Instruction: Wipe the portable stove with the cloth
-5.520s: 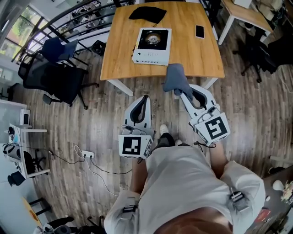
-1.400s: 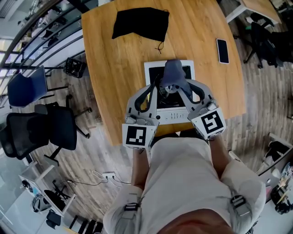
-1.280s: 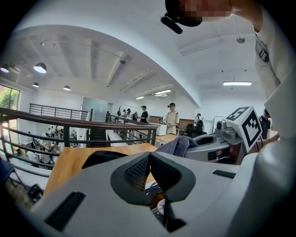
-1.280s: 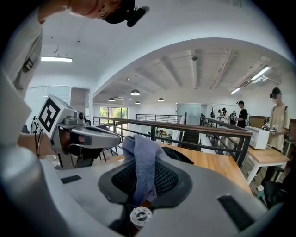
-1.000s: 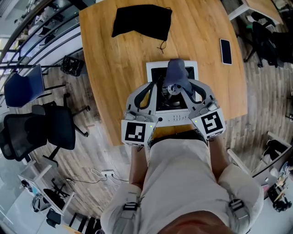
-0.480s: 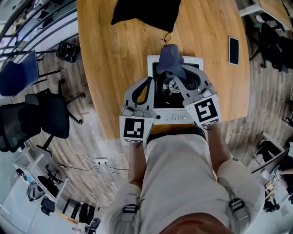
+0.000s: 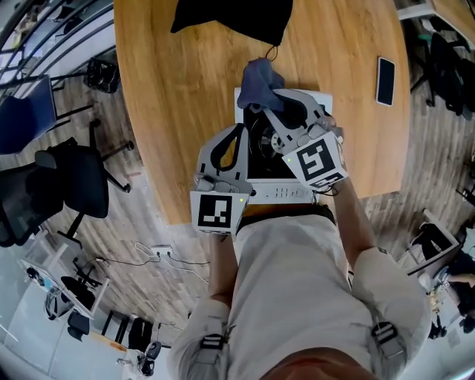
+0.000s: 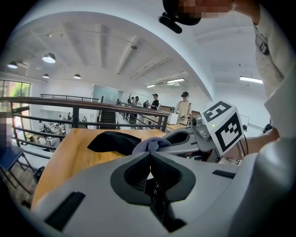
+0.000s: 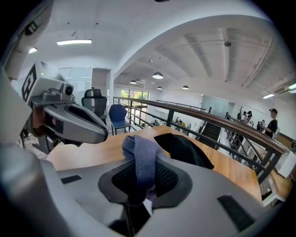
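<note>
- Right gripper (image 9: 138,179): the jaws pinch a blue-grey cloth (image 7: 258,77), a fold of which rises between the pads and bunches above the tips.
- Cloth: in the head view it sits at the far left corner of the stove (image 7: 283,193). Whether it touches the stove surface cannot be told.
- Left gripper (image 8: 149,160): jaws pressed together with nothing between them. In the head view it lies over the stove's left side, just beside the right gripper, tips pointing toward the black burner.
- Stove: a white, square body with a black top, set on a wooden table (image 7: 167,111) near the person's edge. Most of its top is covered by the two grippers.
- Black bag (image 7: 234,15): lies on the table beyond the stove, a cord trailing toward the cloth.
- Phone (image 7: 384,70): lies flat on the table, well to the right of the stove.
</note>
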Demonstrator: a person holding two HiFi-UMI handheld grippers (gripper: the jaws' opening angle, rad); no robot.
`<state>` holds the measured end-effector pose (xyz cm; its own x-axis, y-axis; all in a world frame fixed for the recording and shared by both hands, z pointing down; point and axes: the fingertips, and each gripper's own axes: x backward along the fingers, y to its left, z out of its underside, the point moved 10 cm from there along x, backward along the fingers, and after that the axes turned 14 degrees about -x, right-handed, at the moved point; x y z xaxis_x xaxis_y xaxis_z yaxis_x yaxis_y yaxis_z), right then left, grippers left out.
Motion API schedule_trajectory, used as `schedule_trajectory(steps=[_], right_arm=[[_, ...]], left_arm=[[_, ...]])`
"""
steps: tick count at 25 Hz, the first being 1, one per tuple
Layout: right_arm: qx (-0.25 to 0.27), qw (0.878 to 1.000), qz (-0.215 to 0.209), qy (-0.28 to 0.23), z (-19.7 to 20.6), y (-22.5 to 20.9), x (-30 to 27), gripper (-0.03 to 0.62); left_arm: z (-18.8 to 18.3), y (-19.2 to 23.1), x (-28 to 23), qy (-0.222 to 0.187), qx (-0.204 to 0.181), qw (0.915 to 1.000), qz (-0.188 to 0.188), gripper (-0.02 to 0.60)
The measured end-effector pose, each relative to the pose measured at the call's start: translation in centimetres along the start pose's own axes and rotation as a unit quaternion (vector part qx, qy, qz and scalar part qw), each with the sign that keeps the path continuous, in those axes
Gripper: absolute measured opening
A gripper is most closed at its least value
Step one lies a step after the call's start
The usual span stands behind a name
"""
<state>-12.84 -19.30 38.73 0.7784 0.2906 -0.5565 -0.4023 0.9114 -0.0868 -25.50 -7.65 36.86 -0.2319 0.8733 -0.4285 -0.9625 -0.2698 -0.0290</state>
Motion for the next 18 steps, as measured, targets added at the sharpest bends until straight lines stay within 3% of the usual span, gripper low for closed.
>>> schedule_trajectory(steps=[18], right_arm=[[0.106,0.989,-0.061,0.082,2.2,0.1,-6.9,0.075]], left_arm=[[1.6,0.7,-1.9,0.02,0.023,0.9993,-0.02,0.02]])
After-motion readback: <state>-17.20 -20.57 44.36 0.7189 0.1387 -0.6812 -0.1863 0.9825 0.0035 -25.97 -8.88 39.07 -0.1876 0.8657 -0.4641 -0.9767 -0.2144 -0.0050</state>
